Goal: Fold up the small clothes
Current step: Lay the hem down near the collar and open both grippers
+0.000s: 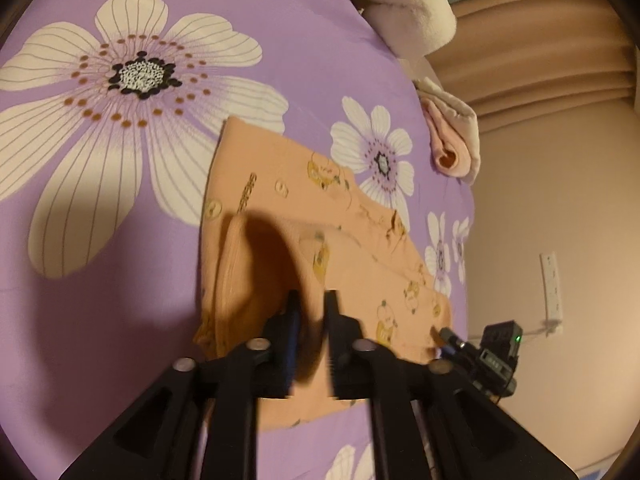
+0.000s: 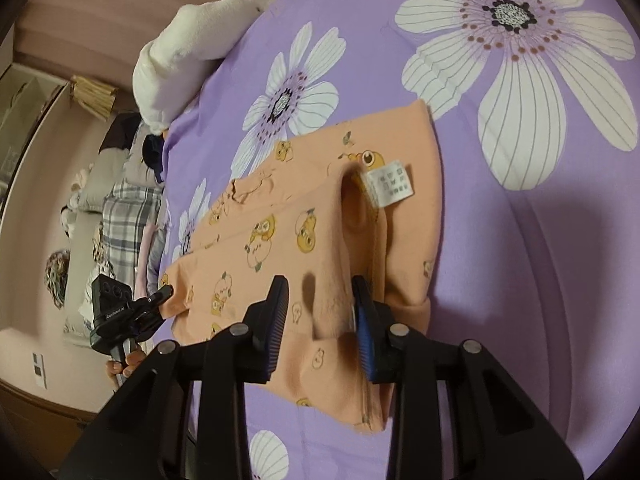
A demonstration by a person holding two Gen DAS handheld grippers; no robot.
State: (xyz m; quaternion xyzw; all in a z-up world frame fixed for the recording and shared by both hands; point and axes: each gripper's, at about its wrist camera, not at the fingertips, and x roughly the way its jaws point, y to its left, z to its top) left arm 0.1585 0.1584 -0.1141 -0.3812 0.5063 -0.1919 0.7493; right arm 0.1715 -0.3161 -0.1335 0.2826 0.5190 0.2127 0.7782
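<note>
In the left wrist view, the left tool (image 1: 312,300) sits at the bottom centre of the frame, its two black fingers pinching a raised fold of the orange garment (image 1: 288,200) between them; the cloth bulges up in a dark-shadowed loop just left of the fingertips. From there the garment spreads toward the middle of the frame and to the right, lying on the purple bedsheet (image 1: 120,320) printed with large white flowers. At the lower right edge of that view the right tool (image 1: 448,338) shows as a small black device with a green light, its tip touching the garment's far corner.

In the right wrist view, the right tool (image 2: 320,292) fills the bottom centre, its blue-padded fingers standing apart on either side of a lifted ridge of the garment (image 2: 280,240); the right pad touches the cloth, while a gap shows beside the left pad, so whether it truly grips I cannot tell. Above the ridge, right of centre, a white care label (image 2: 390,184) sticks up from the garment. The cloth, printed with small yellow cartoon figures, lies flat toward the left, where the left tool (image 2: 166,292) meets its corner at the left edge, with a hand (image 2: 128,364) below it. A white plush pillow (image 2: 184,52) rests at the upper left on the bedsheet (image 2: 520,280).
</note>
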